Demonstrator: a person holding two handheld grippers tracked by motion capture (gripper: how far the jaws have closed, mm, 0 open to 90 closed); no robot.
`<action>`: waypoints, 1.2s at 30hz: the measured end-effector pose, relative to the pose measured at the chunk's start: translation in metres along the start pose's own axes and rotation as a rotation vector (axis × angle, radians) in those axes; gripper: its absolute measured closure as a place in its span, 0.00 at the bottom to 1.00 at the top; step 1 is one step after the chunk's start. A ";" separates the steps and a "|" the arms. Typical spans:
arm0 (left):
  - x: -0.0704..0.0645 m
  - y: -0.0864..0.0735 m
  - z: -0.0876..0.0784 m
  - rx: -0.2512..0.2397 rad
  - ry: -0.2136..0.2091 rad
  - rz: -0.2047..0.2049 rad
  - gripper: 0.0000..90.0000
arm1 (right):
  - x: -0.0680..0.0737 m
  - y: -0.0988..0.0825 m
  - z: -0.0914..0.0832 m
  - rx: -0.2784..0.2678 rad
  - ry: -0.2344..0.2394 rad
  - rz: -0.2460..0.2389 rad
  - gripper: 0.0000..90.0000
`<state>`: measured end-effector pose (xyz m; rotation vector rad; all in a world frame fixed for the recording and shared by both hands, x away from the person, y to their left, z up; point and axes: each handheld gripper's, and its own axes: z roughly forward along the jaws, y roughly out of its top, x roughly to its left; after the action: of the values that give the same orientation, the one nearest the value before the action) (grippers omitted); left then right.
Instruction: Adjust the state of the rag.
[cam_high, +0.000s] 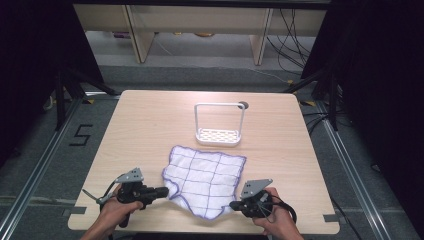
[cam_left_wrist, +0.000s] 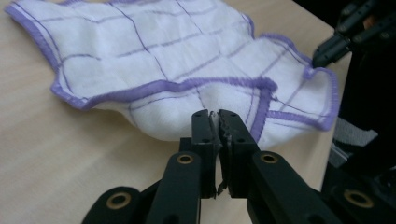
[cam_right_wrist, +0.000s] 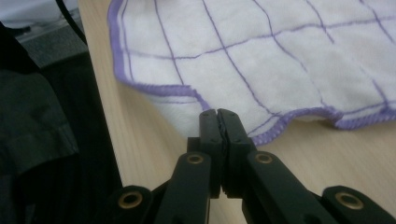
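High view
- Cloth: a white cloth (cam_high: 205, 182) with purple grid lines and purple hem lies rumpled on the near middle of the table (cam_high: 145, 130).
- Left gripper: the left gripper (cam_high: 167, 190) sits at the cloth's near left edge, jaws closed on the hem, the corner lifted a little.
- Right gripper: the right gripper (cam_high: 233, 205) sits at the cloth's near right corner, jaws closed on it.
- Around: a white wire rack (cam_high: 219, 123) with a perforated tray stands just beyond the cloth's far edge, apart from it; a dark round hole (cam_high: 243, 105) in the tabletop lies just behind the rack.
- In the way: nothing lies between the grippers and the cloth.
- Writing: a black "5" (cam_high: 80, 135) is marked on the floor to the left of the table.

Left gripper view
- Jaws: the left gripper (cam_left_wrist: 214, 114) pinches a white fold of cloth (cam_left_wrist: 140, 51) below the purple hem.
- Around: the other gripper's black tip (cam_left_wrist: 329, 49) touches the cloth's far right corner.

Right gripper view
- Jaws: the right gripper (cam_right_wrist: 217, 113) is pressed shut at the cloth (cam_right_wrist: 261, 56) by its purple hem.
- Around: dark fabric (cam_right_wrist: 37, 121) hangs left of the table edge.
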<state>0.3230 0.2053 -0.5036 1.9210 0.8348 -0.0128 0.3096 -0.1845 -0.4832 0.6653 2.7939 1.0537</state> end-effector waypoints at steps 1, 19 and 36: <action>-0.003 -0.002 -0.001 -0.001 0.002 -0.008 0.88 | 0.000 -0.003 -0.001 0.009 -0.012 0.009 0.99; -0.030 0.007 -0.016 -0.023 0.139 -0.005 0.47 | 0.020 0.007 -0.012 -0.075 -0.040 0.064 0.60; -0.037 -0.026 -0.013 0.130 0.164 0.126 0.97 | 0.023 -0.021 -0.014 0.067 -0.109 0.045 1.00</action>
<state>0.2761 0.2025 -0.5047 2.1163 0.8363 0.1728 0.2779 -0.1977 -0.4847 0.7718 2.7427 0.9059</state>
